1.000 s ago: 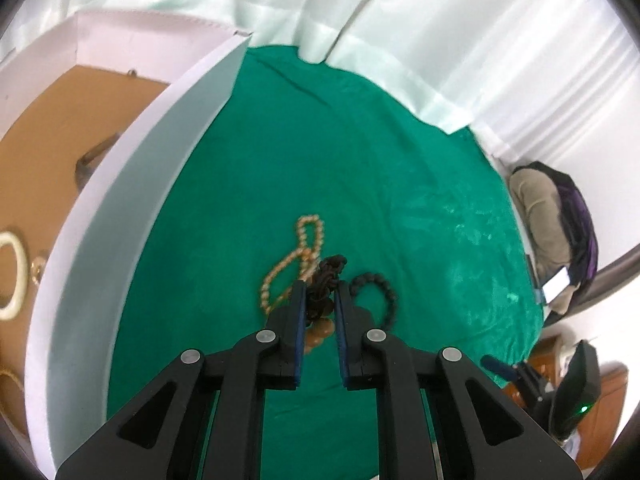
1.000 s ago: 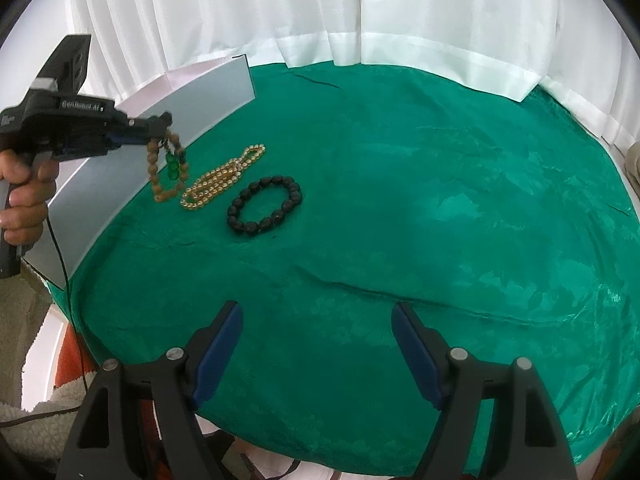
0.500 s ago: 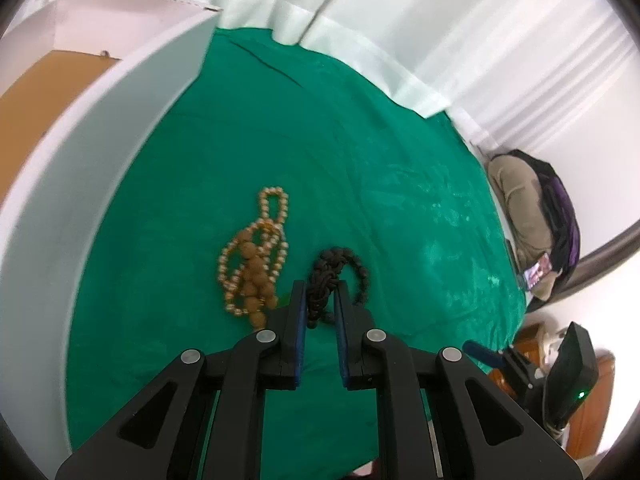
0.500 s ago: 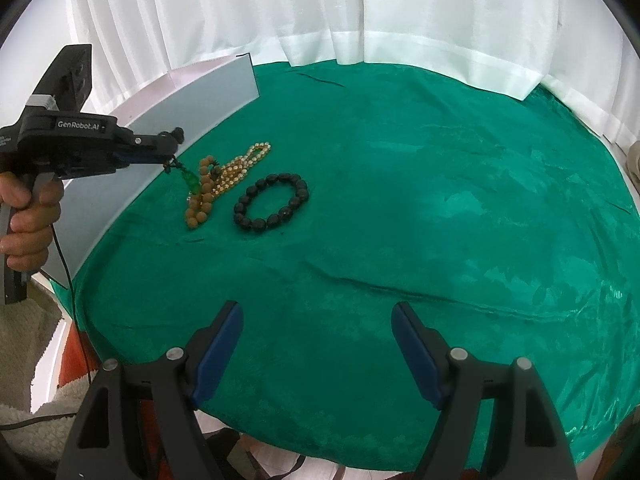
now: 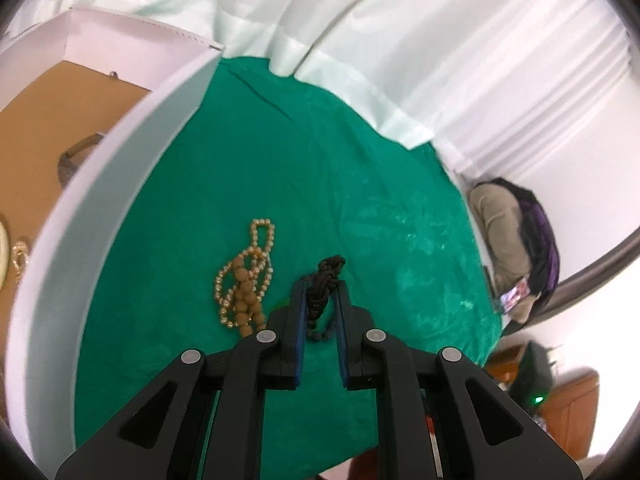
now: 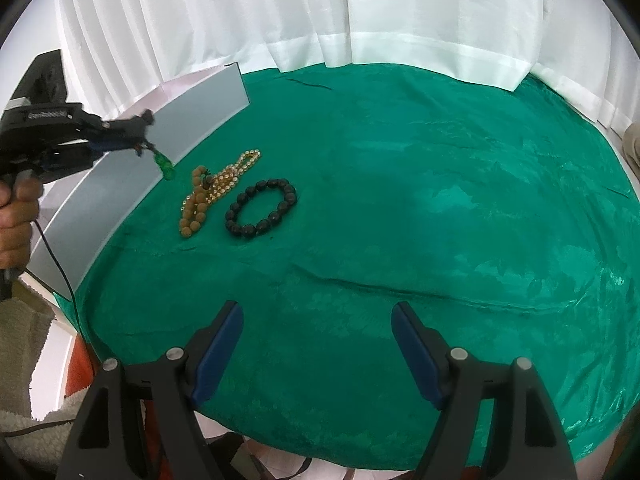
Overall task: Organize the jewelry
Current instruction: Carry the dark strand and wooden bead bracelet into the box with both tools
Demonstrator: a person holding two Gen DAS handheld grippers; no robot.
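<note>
My left gripper [image 5: 320, 288] is shut on a dark knotted cord [image 5: 325, 280]. In the right wrist view that gripper [image 6: 144, 128] is raised beside the box wall, with a green tassel [image 6: 165, 166] dangling from it. A brown wooden bead bracelet [image 6: 196, 210] lies on a gold bead chain [image 6: 234, 172] on the green cloth [image 6: 400, 200]; they also show in the left wrist view, the bracelet [image 5: 246, 292] and the chain [image 5: 262, 236]. A black bead bracelet [image 6: 262, 208] lies right of them. My right gripper [image 6: 318, 344] is open and empty near the front edge.
A white-walled box [image 5: 104, 184] with a brown floor stands at the left and holds a cream bangle [image 5: 3, 256], a gold piece [image 5: 19, 260] and a dark item [image 5: 76, 156]. White curtains hang behind. The cloth's edge runs in front of my right gripper.
The brown bead bracelet has dropped from my left gripper onto the gold chain. The left gripper then rose, keeping only the dark cord and green tassel. The right gripper stayed still.
</note>
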